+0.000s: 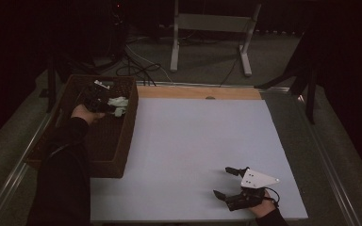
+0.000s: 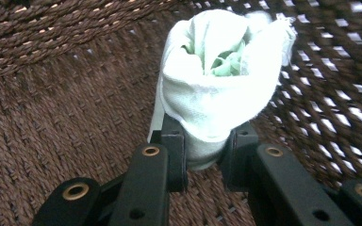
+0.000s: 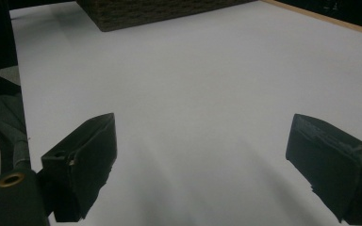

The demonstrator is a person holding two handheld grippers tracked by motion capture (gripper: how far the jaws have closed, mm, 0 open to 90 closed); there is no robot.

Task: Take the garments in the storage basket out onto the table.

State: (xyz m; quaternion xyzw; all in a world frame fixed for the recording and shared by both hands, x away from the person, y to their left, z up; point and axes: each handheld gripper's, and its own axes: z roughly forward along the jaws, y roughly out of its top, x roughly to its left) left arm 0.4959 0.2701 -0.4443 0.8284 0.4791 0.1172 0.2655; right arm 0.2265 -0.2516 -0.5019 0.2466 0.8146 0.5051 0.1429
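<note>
High view: a person's two forearms come in from the bottom of the frame over a white table [image 1: 193,141]. At upper left sits a dark brown woven basket [image 1: 122,141], overhanging the table's left edge. The left gripper [image 1: 104,107] is reached into the basket's far end, w/ a pale cloth [image 1: 119,104] at its tip.

Left gripper view, centre of frame: the two black jaws are pinched nearly together on the lower end of the cloth [image 2: 219,75], a whitish-green rag bunched into a loose roll that stands up past the jaw tips. Basket weave [image 2: 61,108] lies behind and below it; can't tell if the cloth touches the basket floor. The grip is low on the bundle, probably so the bulk hangs free of the jaws for lifting out.

The right gripper [image 1: 231,182] sits at lower right of the high view, low over bare table, well apart from the basket. Right gripper view: its jaws stand wide apart at lower left and lower right, nothing between them but white tabletop [image 3: 207,94]. Likely parked out of the way, ready to receive or spread the cloth.
</note>
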